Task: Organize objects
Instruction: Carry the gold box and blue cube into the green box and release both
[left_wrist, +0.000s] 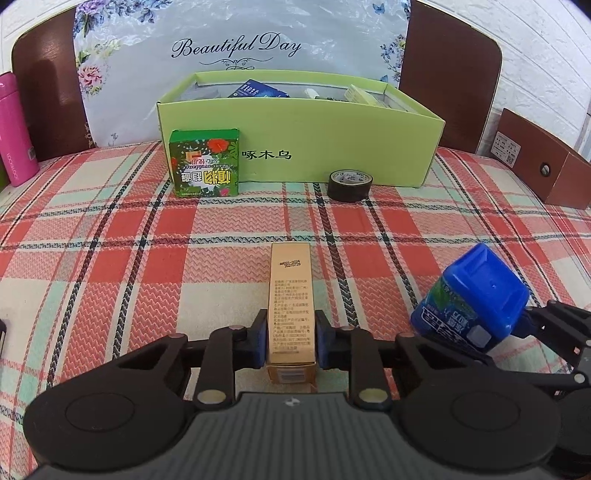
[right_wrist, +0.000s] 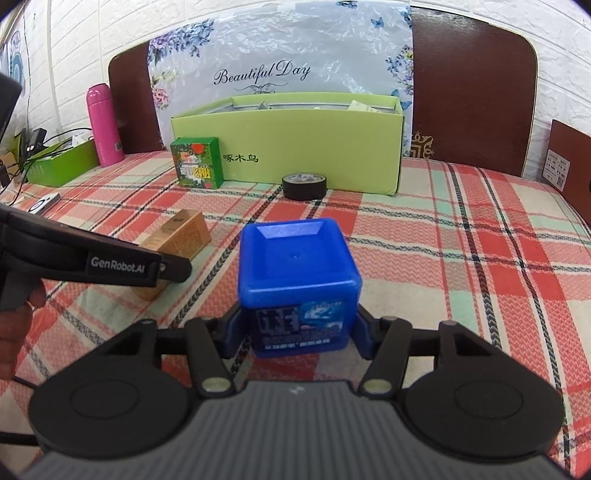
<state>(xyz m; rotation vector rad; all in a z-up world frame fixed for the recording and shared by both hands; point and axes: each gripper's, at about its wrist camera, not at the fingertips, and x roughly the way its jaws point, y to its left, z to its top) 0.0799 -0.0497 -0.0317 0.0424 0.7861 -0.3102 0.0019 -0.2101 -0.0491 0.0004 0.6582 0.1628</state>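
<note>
Gold carton (left_wrist: 291, 306): long slim box lying flat on the plaid cloth (left_wrist: 110, 258), long axis running away from the left camera, near end between the left pads.
Left gripper (left_wrist: 291, 341): jaws narrow, blue pads (left_wrist: 260, 345) pressed on both long sides of the gold carton; clamped on it.
Blue jar (right_wrist: 295, 273): square blue tub with lid, seen lid-up in the right view, tilted in the left view, just right of the gold carton.
Right gripper (right_wrist: 297, 330): jaws about half wide, blue pads against both side walls of the blue jar; gripping it.
Gripper spacing: left gripper's arm crosses the left edge of the right view, close to the blue jar, not touching.
Green tray box (left_wrist: 295, 147): open-topped, at the far end of the cloth against the headboard (left_wrist: 450, 74), small packs inside, front wall facing the cameras.
Green floral box (left_wrist: 205, 162): standing upright, touching the tray's front wall at its left end.
Black tape roll (left_wrist: 349, 185): lying flat just in front of the tray's front wall, right of centre.
Open room: bare plaid strip between both grippers and the tray front; wider bare cloth on the right side.
Edges: pink bottle (right_wrist: 104, 125) off the left edge, brown card box (left_wrist: 543, 162) at the far right edge.
</note>
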